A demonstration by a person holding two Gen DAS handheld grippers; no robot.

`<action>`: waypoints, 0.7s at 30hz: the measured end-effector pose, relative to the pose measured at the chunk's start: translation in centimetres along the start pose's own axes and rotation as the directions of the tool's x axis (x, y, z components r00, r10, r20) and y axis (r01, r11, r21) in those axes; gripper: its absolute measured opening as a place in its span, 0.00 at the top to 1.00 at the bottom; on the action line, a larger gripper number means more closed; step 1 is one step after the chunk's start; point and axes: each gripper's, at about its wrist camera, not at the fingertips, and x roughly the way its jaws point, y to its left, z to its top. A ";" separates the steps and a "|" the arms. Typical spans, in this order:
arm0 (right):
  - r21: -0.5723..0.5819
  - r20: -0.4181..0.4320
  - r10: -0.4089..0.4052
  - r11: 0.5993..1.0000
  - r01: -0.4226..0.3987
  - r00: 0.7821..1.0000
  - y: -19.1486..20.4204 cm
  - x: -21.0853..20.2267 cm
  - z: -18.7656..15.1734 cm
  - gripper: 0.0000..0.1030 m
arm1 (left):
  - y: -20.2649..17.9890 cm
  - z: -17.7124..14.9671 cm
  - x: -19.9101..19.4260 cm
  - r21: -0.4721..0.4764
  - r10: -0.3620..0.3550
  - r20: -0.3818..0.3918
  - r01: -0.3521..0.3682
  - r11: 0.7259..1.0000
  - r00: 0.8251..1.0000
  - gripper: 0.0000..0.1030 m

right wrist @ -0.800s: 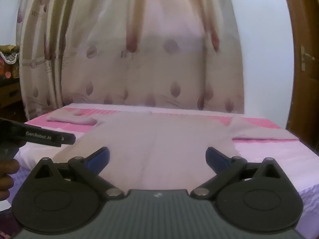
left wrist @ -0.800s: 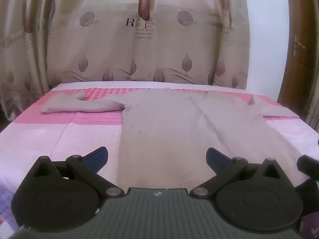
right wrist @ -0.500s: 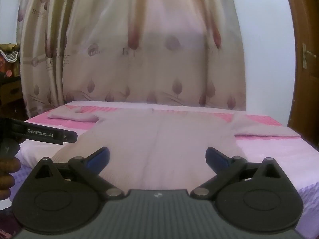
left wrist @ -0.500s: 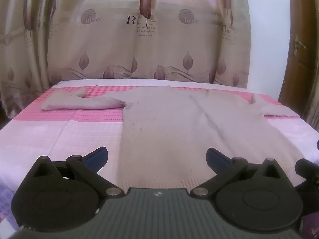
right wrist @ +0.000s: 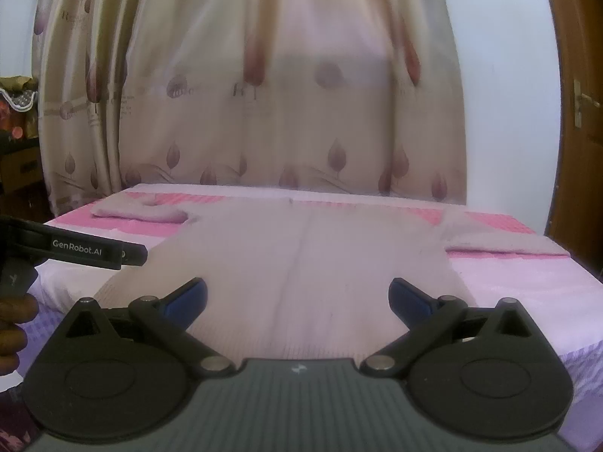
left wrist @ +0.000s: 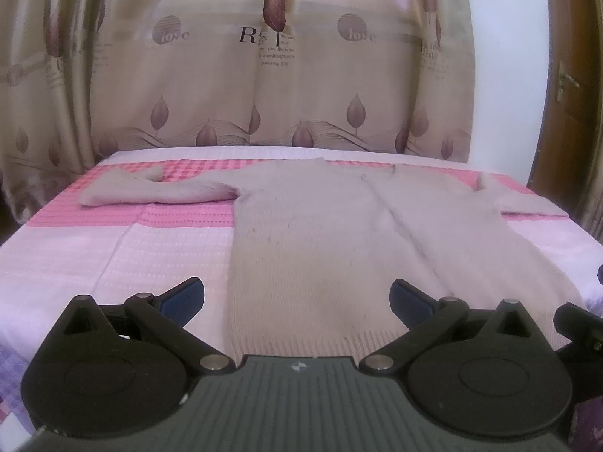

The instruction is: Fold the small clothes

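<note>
Sweater (left wrist: 324, 233) lies flat on the bed (left wrist: 113, 248), sleeves spread wide — ready to fold — so left gripper (left wrist: 297, 297) and right gripper (right wrist: 297, 297) hover at its hem, jaws spread, empty.

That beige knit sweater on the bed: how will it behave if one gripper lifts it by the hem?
Probably floppy: the sweater lies flat, following the bed with soft creases. A hem pinch would likely drape and drag the rest. Its spread sleeves would probably trail. The knit looks thick, so likely not slippery.
</note>
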 end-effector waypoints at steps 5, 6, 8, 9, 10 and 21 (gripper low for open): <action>-0.003 -0.002 0.002 1.000 -0.002 1.000 0.3 -0.1 -0.2 0.00 | 0.1 0.0 -0.1 0.003 0.001 0.002 -0.001 1.000 1.000 0.00; -0.003 -0.004 0.002 1.000 -0.002 1.000 0.3 -0.1 -0.1 0.00 | 0.1 -0.1 -0.1 0.003 0.001 0.002 -0.001 1.000 1.000 0.00; -0.002 -0.005 0.002 1.000 -0.002 1.000 0.3 -0.1 -0.1 0.00 | 0.2 -0.1 0.0 0.002 0.000 -0.002 0.000 1.000 1.000 0.00; -0.002 -0.006 0.002 1.000 -0.002 1.000 0.3 -0.1 -0.1 0.00 | 0.2 -0.1 -0.1 0.004 0.000 -0.003 0.000 1.000 1.000 0.00; -0.001 -0.008 0.003 1.000 -0.003 1.000 0.3 0.0 0.0 0.00 | 0.2 -0.2 -0.1 0.004 0.001 -0.004 -0.001 1.000 1.000 0.00; -0.001 -0.015 0.007 1.000 -0.007 1.000 0.3 0.0 0.0 0.00 | 0.9 -0.2 0.4 -0.023 0.003 -0.029 -0.003 1.000 1.000 0.00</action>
